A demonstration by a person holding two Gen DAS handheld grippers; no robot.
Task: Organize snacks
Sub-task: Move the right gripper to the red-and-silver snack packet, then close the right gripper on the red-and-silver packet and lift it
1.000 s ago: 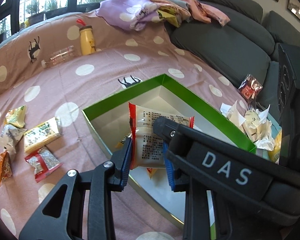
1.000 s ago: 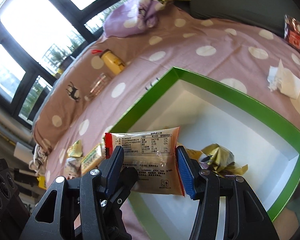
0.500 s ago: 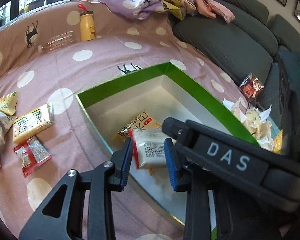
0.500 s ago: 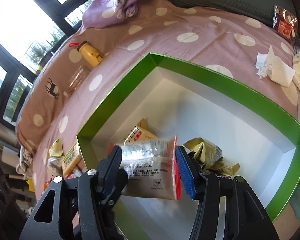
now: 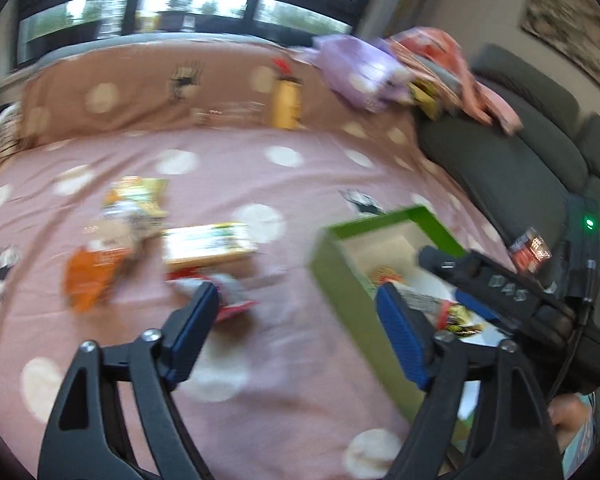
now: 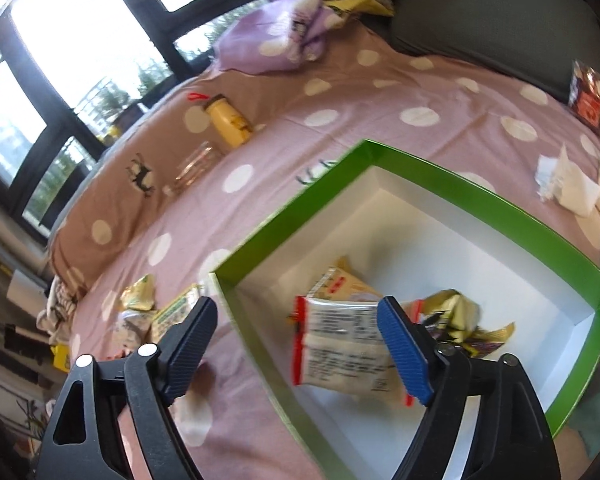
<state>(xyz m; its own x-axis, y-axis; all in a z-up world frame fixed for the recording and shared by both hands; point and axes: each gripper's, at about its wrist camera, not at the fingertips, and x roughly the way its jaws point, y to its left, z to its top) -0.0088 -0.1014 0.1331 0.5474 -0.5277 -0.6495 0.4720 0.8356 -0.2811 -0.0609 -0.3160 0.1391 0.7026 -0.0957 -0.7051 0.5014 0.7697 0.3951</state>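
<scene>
A clear, red-edged snack packet (image 6: pixel 342 350) lies, apparently flat, in the green box (image 6: pixel 452 178).

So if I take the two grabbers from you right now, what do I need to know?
Left gripper: open, holding nothing; its jaws have just been opening. It is over the spotted cloth, beside the green box.
Right gripper: open too, jaws just opened; the clear packet between them is not pinched and is in the box.
Done: several snack packets are in the box, including a gold one.
Left: loose packets on the cloth, among them an orange one, a yellow-green one and a red and silver one. The view is blurred, so count them yourself.
</scene>
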